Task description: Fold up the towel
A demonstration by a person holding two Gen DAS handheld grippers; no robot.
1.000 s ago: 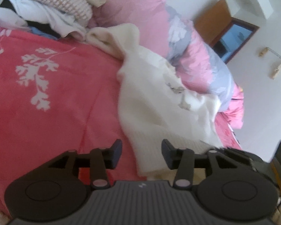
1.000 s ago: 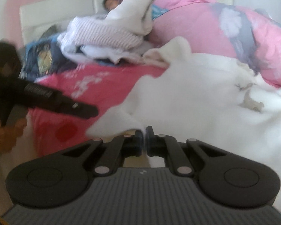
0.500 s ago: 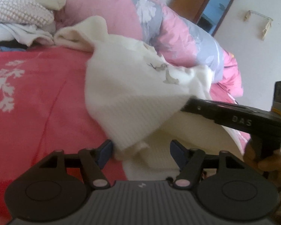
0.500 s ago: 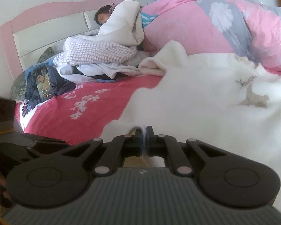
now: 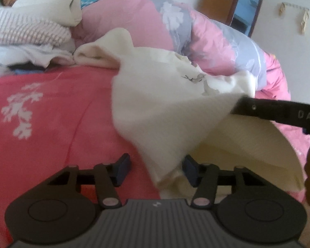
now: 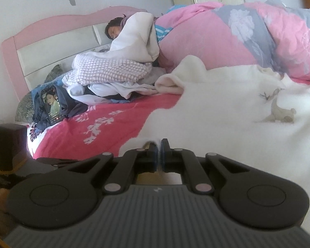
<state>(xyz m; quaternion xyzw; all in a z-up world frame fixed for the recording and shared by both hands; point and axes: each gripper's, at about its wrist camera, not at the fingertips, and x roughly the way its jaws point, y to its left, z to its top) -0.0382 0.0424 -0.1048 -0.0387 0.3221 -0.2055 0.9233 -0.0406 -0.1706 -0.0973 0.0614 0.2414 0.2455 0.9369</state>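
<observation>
Red floral bedspread (image 5: 41, 128) beneath cream towel (image 5: 155, 103), draped toward pink quilt (image 5: 206, 33) at bed's far edge. Right claw (image 6: 158, 155) clamped on towel's lifted corner. Left claw (image 5: 155, 167) closing, pads apart around hanging corner.

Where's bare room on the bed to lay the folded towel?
Free: the red leaf-print bedspread, bordered by the cream towel on the right and the clothes pile at the headboard end. Crowded: the pink-and-grey quilt behind the towel, and the headboard end with clothes and a phone.
</observation>
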